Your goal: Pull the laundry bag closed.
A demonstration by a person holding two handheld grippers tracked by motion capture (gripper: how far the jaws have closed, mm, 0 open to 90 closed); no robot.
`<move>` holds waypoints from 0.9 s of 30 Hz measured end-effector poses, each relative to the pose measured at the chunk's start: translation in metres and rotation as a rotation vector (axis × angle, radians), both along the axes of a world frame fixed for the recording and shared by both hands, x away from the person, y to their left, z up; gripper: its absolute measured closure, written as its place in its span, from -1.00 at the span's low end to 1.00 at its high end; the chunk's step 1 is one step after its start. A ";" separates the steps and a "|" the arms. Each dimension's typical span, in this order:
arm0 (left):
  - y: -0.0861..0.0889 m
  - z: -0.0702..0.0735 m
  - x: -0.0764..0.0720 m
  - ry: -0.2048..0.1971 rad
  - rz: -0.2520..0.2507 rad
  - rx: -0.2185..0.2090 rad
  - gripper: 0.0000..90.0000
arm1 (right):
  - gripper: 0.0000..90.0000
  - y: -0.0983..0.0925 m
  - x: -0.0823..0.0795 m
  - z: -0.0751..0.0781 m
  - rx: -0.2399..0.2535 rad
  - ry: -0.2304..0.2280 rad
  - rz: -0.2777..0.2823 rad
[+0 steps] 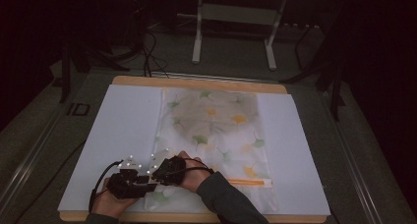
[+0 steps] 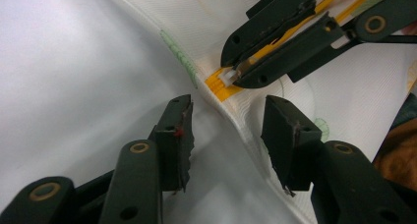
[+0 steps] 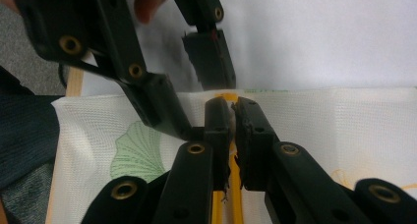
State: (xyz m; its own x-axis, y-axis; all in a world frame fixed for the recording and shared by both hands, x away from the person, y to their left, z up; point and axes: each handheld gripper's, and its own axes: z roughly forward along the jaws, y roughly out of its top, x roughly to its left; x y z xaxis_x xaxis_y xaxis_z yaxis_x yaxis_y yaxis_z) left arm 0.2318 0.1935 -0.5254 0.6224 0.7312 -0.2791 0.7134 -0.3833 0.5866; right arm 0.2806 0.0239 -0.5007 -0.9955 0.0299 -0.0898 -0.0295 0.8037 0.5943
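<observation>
The left gripper is sitting nearest the camera, its fingers standing wide open and holding nothing, straddling the corner edge of the zip bag. The bag, white mesh printed with ginkgo leaves, is lying flat on the white sheet covering the worktop, its orange zip track running away toward 1 o'clock in the left gripper view. The right gripper is pinching the white zip slider at the track's end, fingers nearly closed on it. That end is lying just ahead of the open fingers, at 12 o'clock, so the left gripper seems placed to clamp the bag's corner while the right is pulling along the track.
</observation>
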 end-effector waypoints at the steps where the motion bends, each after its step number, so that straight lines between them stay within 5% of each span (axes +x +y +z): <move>1: -0.001 0.000 0.001 0.003 -0.005 0.001 0.24 | 0.88 0.000 0.000 0.001 -0.003 -0.001 0.002; 14: -0.005 -0.003 0.003 0.019 -0.019 0.020 0.83 | 0.88 -0.005 0.002 -0.005 -0.002 0.025 0.000; 27: -0.005 -0.003 0.002 0.016 -0.020 0.007 0.93 | 0.88 -0.011 0.005 -0.014 -0.002 0.046 -0.006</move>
